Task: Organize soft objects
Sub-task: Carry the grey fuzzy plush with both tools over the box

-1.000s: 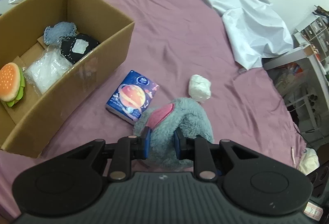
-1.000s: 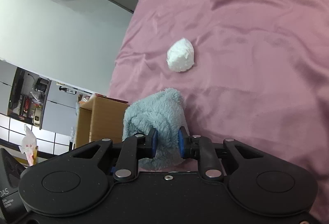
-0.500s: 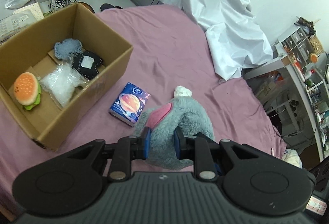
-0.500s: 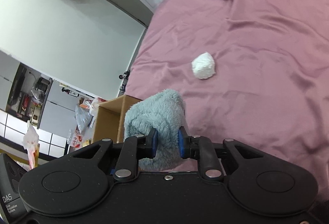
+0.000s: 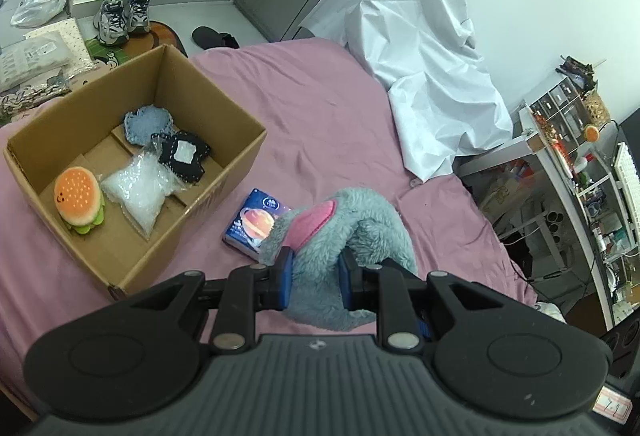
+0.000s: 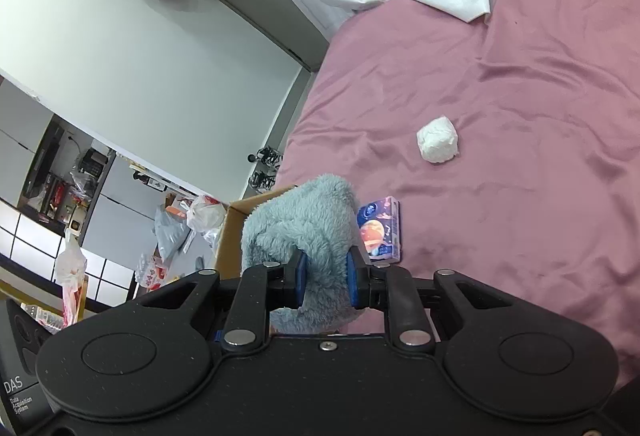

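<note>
Both grippers clamp one grey plush (image 5: 352, 236): left gripper (image 5: 314, 278) and right gripper (image 6: 325, 276) each pinch its fur. Plush hangs above the pink bed (image 5: 332, 123), over a blue packet (image 5: 250, 224), beside the box (image 5: 224, 191). White wad (image 6: 437, 145) lies apart.

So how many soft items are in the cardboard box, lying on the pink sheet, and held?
In the cardboard box: 4
Lying on the pink bed sheet: 2
Held grey-blue plush toy: 1
Total: 7
</note>
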Demonstrator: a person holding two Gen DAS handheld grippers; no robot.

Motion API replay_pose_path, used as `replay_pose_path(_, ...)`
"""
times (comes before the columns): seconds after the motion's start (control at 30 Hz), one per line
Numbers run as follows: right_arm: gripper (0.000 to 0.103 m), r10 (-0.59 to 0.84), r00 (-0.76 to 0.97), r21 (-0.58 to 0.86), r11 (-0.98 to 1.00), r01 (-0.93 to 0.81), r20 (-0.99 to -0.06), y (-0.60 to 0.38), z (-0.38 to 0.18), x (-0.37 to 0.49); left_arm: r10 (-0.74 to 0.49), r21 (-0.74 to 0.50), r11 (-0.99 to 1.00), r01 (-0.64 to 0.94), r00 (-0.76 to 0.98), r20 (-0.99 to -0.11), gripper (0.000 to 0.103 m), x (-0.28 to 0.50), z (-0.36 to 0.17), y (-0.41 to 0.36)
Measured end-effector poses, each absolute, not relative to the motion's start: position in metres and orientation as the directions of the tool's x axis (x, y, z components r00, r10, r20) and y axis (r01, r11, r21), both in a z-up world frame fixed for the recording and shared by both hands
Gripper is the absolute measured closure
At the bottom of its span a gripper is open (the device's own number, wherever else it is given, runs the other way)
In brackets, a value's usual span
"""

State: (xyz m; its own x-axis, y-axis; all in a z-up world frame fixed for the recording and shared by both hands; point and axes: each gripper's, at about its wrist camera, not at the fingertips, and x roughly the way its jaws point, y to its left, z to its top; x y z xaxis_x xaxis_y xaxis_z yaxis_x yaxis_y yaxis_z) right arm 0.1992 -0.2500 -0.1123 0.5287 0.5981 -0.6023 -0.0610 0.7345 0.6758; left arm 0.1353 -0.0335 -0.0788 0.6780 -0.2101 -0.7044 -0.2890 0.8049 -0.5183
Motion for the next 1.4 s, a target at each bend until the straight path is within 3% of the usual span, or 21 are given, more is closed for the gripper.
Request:
replay_pose_path(0.8, 0.083, 0.608, 0.564, 0.625, 0.756, -0.196, -0.558, -0.196, -0.068, 0.186, -0.209, -0.602, 0.756, -0.256, 0.777, -0.594, 0.081, 0.108, -0.047, 0.027)
replay_pose_path(1.4, 0.083, 0.61, 0.528, 0.577, 0.777, -0.252, -0.591, -0.131, -0.072, 0.186, -0.183, -0.627, 0.707, -0.327, 0.772, -0.609, 0.081, 0.101, -0.067, 0.089)
